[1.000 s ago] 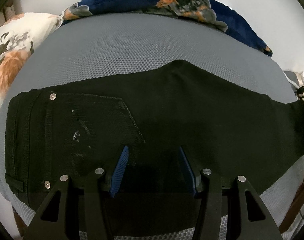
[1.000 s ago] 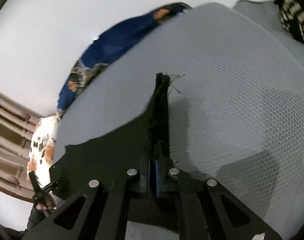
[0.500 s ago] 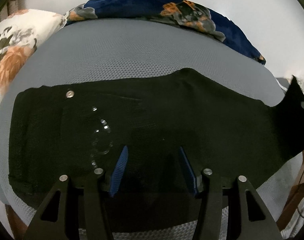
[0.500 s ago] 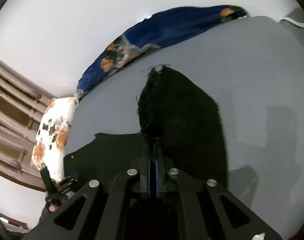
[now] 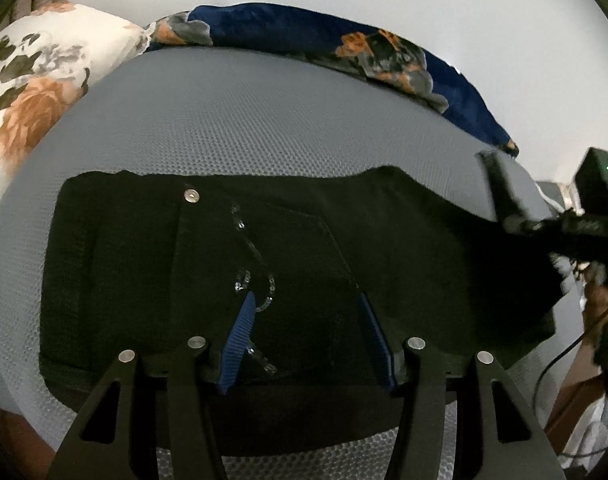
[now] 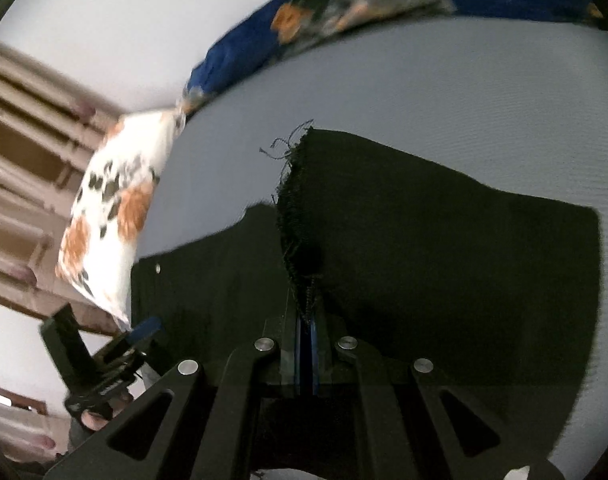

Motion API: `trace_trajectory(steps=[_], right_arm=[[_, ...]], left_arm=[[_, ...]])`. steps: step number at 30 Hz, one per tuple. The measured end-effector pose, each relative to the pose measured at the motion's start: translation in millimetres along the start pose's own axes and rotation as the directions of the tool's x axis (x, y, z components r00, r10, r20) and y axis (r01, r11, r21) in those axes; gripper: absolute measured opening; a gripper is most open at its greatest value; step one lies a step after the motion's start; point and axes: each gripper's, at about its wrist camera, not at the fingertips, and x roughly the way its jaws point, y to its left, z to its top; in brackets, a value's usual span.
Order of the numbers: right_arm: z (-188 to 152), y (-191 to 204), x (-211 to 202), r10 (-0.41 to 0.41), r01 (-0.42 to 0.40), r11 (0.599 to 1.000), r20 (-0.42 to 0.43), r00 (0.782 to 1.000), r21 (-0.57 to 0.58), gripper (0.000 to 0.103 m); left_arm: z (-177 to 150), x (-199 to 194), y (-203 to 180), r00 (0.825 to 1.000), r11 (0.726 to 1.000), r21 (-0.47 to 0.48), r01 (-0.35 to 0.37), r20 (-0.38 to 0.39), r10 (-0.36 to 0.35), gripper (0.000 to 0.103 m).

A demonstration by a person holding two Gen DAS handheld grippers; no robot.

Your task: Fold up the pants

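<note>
Black pants (image 5: 152, 264) lie flat on a grey mesh bed surface (image 5: 224, 128), waistband at the left, back pocket and a silver rivet showing. My left gripper (image 5: 305, 308) is open, its blue pads (image 5: 240, 336) just above the seat of the pants. My right gripper (image 6: 305, 316) is shut on the frayed leg hem (image 6: 300, 216) and holds it lifted, the leg (image 6: 443, 248) draping back over the pants. The right gripper also shows in the left wrist view (image 5: 543, 228) at the far right.
A white floral pillow (image 5: 36, 76) sits at the back left and a navy floral blanket (image 5: 343, 44) along the back edge against a white wall. A wooden headboard (image 6: 20, 152) stands left. The left gripper shows in the right wrist view (image 6: 104, 356).
My right gripper has carried the hem up and leftward toward the waistband, folding the leg over. The left gripper has risen slightly and stays open over the seat.
</note>
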Motion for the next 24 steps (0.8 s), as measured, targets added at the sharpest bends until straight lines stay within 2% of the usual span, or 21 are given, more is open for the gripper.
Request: trace_trajectory(steps=[6, 9, 12, 16, 18, 21, 24], right_arm=[[-12.0, 24.3, 50.9, -0.072, 0.066, 0.994, -0.071, 0.995, -0.084, 0.009], [-14.4, 24.8, 60.1, -0.054, 0.048, 0.996, -0.090, 0.994, -0.069, 0.021], [-15.1, 26.6, 49.8, 0.004, -0.008, 0.999, -0.077, 0.997, -0.049, 0.023], [-17.9, 23.9, 19.8, 0.005, -0.005, 0.999, -0.008, 1.000, -0.040, 0.028], [-22.1, 14.0, 1.0, -0.007, 0.007, 1.000, 0.032, 0.999, -0.015, 0.032], [-32.3, -6.4, -22.0, 0.002, -0.006, 0.999, 0.073, 0.997, 0.054, 0.033], [-43.4, -22.7, -37.4, -0.012, 0.001, 0.995, 0.102, 0.995, 0.102, 0.033]], left_arm=[[1.1, -1.5, 4.8, 0.999, 0.999, -0.021, 0.046, 0.002, -0.046, 0.055], [1.7, 1.8, 2.2, 0.997, 0.997, -0.021, 0.074, -0.009, -0.074, 0.055], [3.3, 3.8, -3.9, 0.994, 0.995, -0.015, 0.102, -0.022, -0.103, 0.055], [5.1, 8.9, -14.0, 0.981, 0.983, -0.024, 0.183, -0.060, -0.184, 0.055], [5.5, 14.2, -20.4, 0.969, 0.973, -0.040, 0.229, -0.089, -0.232, 0.055], [4.6, 29.3, -32.7, 0.925, 0.940, -0.074, 0.334, -0.165, -0.342, 0.055], [4.2, 48.4, -42.6, 0.887, 0.916, -0.114, 0.385, -0.231, -0.401, 0.055]])
